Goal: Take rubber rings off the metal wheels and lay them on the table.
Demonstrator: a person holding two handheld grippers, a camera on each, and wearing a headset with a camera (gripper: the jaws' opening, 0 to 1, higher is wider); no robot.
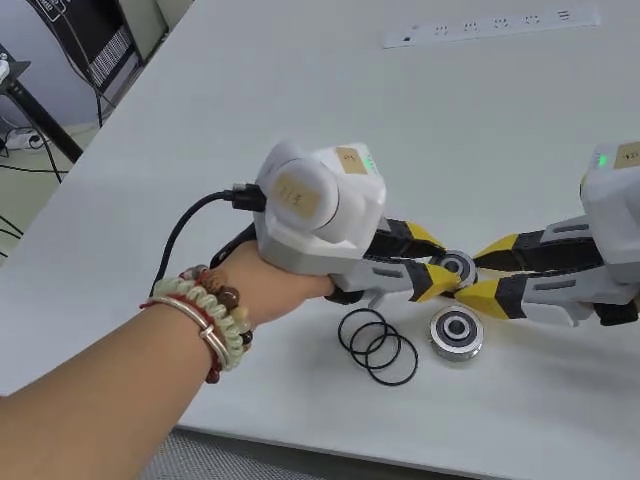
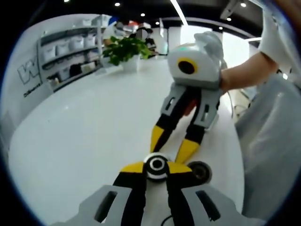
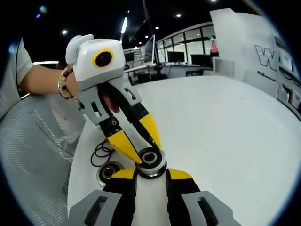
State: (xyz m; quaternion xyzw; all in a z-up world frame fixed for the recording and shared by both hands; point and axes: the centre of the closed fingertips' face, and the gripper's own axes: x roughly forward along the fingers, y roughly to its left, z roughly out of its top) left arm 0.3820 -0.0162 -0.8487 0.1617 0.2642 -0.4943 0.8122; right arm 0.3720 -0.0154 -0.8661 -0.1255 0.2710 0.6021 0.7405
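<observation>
**Fig. Two tools meeting on one wheel above the desk: hazards as I read them from the console.**

- **Desk** (image 1: 300, 90): white and broad. The work sits close to its near edge.
- **Left tool** (image 3: 140, 141): held by the hand with the beaded bracelets. Its jaws are pinching the held wheel, which is lifted off the surface.
- **Right tool** (image 2: 172, 147): comes in from the opposite side, with its jaws pressed against the rim of the same wheel. I cannot tell whether they bite rubber or metal.
- **Held wheel** (image 1: 458, 266): caught between all four yellow tips. Its rim looks dark, so I judge a ring is still seated on it.
- **Second wheel** (image 1: 457, 332): lies flat on the desk, just below the held one.
- **Loose rubber rings** (image 1: 378, 346): overlapping on the desk, just beside the second wheel.

**Risks**
- If the right tool grips metal, a pull would fight the left pinch and could twist the wheel free. It would then drop onto the parts beneath.
- A stretched ring may snap off and skip over the near edge.
- The crowded tips may knock each other and loosen either hold.
</observation>
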